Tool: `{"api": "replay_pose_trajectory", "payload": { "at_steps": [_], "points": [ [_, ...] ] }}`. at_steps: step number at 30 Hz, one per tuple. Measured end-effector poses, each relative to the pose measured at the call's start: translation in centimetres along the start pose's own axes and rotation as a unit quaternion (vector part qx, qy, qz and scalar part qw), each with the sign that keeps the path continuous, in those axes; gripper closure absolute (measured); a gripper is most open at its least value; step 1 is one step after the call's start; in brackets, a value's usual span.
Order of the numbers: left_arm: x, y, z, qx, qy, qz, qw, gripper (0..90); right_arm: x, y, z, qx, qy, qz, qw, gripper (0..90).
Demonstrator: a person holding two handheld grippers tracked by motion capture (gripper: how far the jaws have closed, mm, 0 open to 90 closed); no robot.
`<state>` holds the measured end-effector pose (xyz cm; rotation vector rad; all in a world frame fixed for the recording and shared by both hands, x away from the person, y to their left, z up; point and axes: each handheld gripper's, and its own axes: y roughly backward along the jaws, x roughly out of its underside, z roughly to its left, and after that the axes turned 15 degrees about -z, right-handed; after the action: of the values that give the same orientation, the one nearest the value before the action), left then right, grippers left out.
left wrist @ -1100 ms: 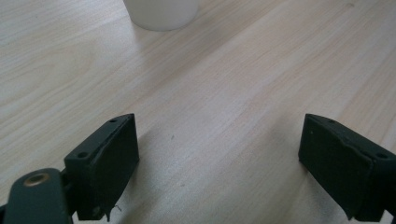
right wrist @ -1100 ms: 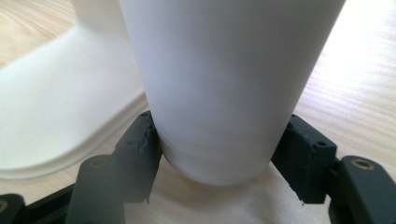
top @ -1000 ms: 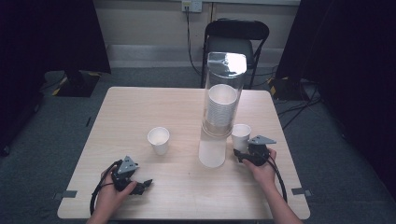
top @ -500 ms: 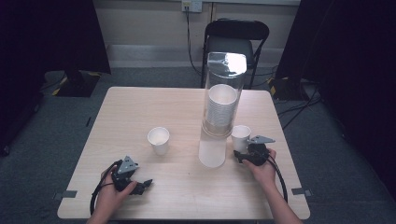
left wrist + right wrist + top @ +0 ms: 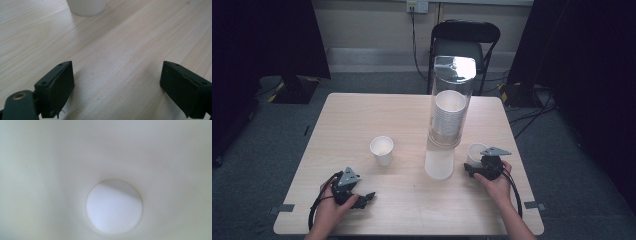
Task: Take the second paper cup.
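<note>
Right gripper point(image 5: 475, 165) at paper cup point(image 5: 475, 151) beside cup dispenser point(image 5: 448, 115); jaws just been opening, grip unclear. Left gripper point(image 5: 368, 198) jaws apart, empty.

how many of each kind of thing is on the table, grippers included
loose paper cups: 2, one mid-table and one at the right hand-held gripper
clear dispenser tube with a cup stack inside: 1
hand-held grippers: 2, left hand-held gripper and right hand-held gripper
total: 5
</note>
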<state>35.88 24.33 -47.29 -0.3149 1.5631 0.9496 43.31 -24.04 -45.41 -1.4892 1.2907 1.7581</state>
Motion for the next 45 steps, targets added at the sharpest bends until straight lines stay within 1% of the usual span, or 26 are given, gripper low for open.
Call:
{"api": "replay_pose_trajectory", "payload": {
  "at_steps": [2, 4, 5, 7, 10, 12, 14, 17, 20, 21, 25, 27, 28, 29, 30, 31, 34, 36, 39, 40, 41, 43, 45],
  "points": [
    [0.0, 0.0, 0.0, 0.0, 0.0, 0.0, 1.0, 11.7, 0.1, 0.2, -0.1, -0.005, 0.001, 0.001, 1.0, 20.3],
    [0.0, 0.0, 0.0, 0.0, 0.001, -0.001, 1.0, 11.7, 0.2, 0.5, -0.1, -0.002, 0.004, -0.002, 1.0, 20.2],
    [0.0, 0.0, 0.0, 0.0, 0.0, 0.0, 1.0, 11.7, 0.2, 0.6, -0.2, -0.001, 0.0, -0.003, 1.0, 19.9],
    [0.0, 0.0, 0.0, 0.0, 0.0, 0.0, 1.0, 11.7, 0.4, 0.9, -0.3, -0.006, -0.003, -0.004, 1.0, 17.6],
    [0.0, 0.0, 0.0, 0.0, 0.001, -0.001, 1.0, 11.7, 0.4, 1.2, -0.3, -0.005, -0.001, -0.001, 1.0, 16.8],
    [0.0, 0.0, 0.0, 0.0, 0.001, -0.001, 1.0, 11.6, 0.5, 1.6, -0.5, -0.007, 0.001, -0.002, 1.0, 16.0],
    [0.0, 0.0, 0.0, 0.0, 0.001, -0.001, 1.0, 11.7, 0.5, 2.0, -0.6, -0.01, -0.006, -0.002, 0.9999, 15.4],
    [0.0, 0.0, 0.0, 0.0, 0.001, -0.001, 1.0, 11.6, 0.5, 2.7, -0.8, -0.012, -0.007, 0.0, 0.9999, 14.9],
    [0.0, 0.0, 0.0, 0.0, 0.001, -0.001, 1.0, 11.6, 0.4, 3.5, -1.0, -0.014, -0.004, -0.002, 0.9999, 14.9],
    [0.0, 0.0, 0.0, 0.0, 0.001, -0.001, 1.0, 11.6, 0.5, 4.0, -1.0, -0.018, -0.005, -0.002, 0.9998, 14.7],
    [0.0, 0.0, 0.0, 0.0, 0.001, -0.001, 1.0, 11.6, 1.1, 4.5, -1.2, -0.018, -0.002, -0.001, 0.9998, 14.5],
    [0.0, 0.0, 0.0, 0.0, 0.001, -0.001, 1.0, 11.6, 1.6, 4.9, -1.4, -0.016, -0.01, 0.004, 0.9998, 14.5],
    [0.0, 0.0, 0.0, 0.0, 0.001, -0.001, 1.0, 11.6, 1.6, 4.9, -1.4, -0.016, -0.01, 0.004, 0.9998, 14.5],
    [0.0, 0.0, 0.0, 0.0, 0.001, -0.001, 1.0, 11.6, 1.7, 5.0, -1.5, -0.013, -0.006, 0.011, 0.9998, 14.7],
    [0.0, 0.0, 0.0, 0.0, 0.0, 0.0, 1.0, 11.6, 1.8, 5.3, -1.5, -0.014, -0.002, 0.008, 0.9999, 14.5],
    [0.0, 0.0, 0.0, 0.0, 0.001, -0.001, 1.0, 11.6, 2.0, 5.5, -1.6, -0.022, -0.004, 0.008, 0.9997, 14.2],
    [0.0, 0.0, 0.0, 0.0, 0.0, 0.0, 1.0, 11.6, 2.6, 5.9, -1.7, -0.03, -0.005, 0.022, 0.9993, 14.5],
    [0.0, 0.0, 0.0, 0.0, 0.001, -0.001, 1.0, 11.6, 2.9, 6.3, -1.7, -0.033, 0.008, 0.024, 0.9991, 14.5],
    [0.0, 0.0, 0.0, 0.0, 0.001, -0.001, 1.0, 11.6, 3.0, 6.8, -1.6, -0.039, 0.013, 0.029, 0.9987, 14.4],
    [0.0, 0.0, 0.0, 0.0, 0.0, 0.0, 1.0, 11.6, 3.1, 7.0, -1.6, -0.041, 0.022, 0.033, 0.9984, 14.5],
    [0.0, 0.0, 0.0, 0.0, 0.0, 0.0, 1.0, 11.6, 3.3, 7.3, -1.5, -0.039, 0.036, 0.034, 0.998, 14.2],
    [0.0, 0.0, 0.0, 0.0, 0.0, 0.0, 1.0, 11.6, 3.4, 7.4, -1.5, -0.039, 0.033, 0.032, 0.9982, 14.1],
    [0.0, 0.0, 0.0, 0.0, 0.0, 0.0, 1.0, 11.6, 3.7, 7.7, -1.5, -0.042, 0.037, 0.027, 0.998, 13.8]
  ]
}}
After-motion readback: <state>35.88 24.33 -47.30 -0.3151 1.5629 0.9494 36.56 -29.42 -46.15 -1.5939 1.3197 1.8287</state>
